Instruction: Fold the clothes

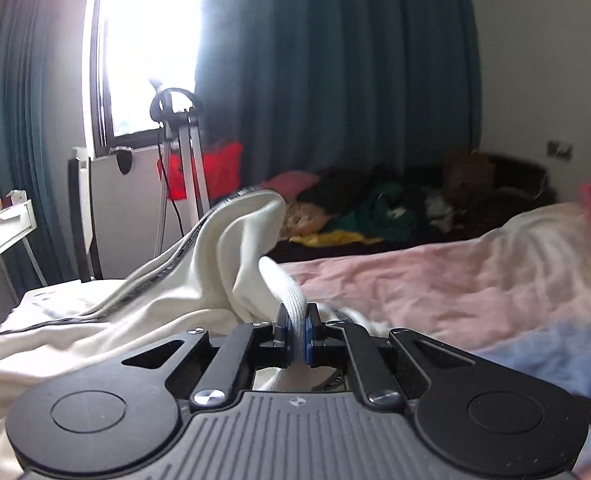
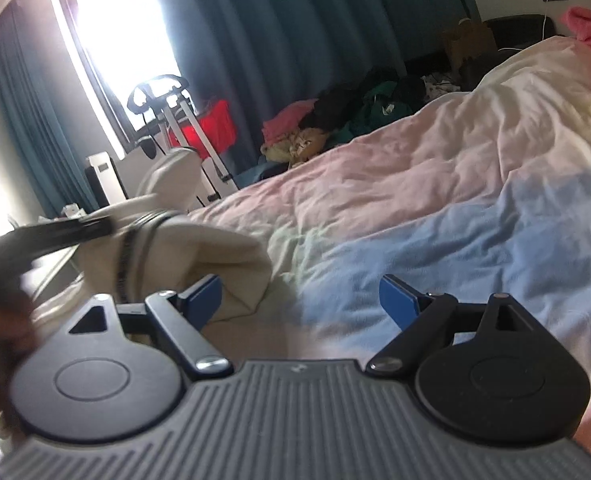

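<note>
2 grippers: left gripper (image 1: 296, 326) clamps the white garment (image 1: 199, 264); right gripper (image 2: 300, 300) gapes empty.

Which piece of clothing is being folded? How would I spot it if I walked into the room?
Find the big bed with the rumpled pink and pale blue duvet. At its window end lies a heaped cream-white fabric garment with a dark striped band along one edge. Unlike the dark, green and pink clothes pile beyond the bed, it is the only one pinched in the left gripper, whose jaws are shut.
</note>
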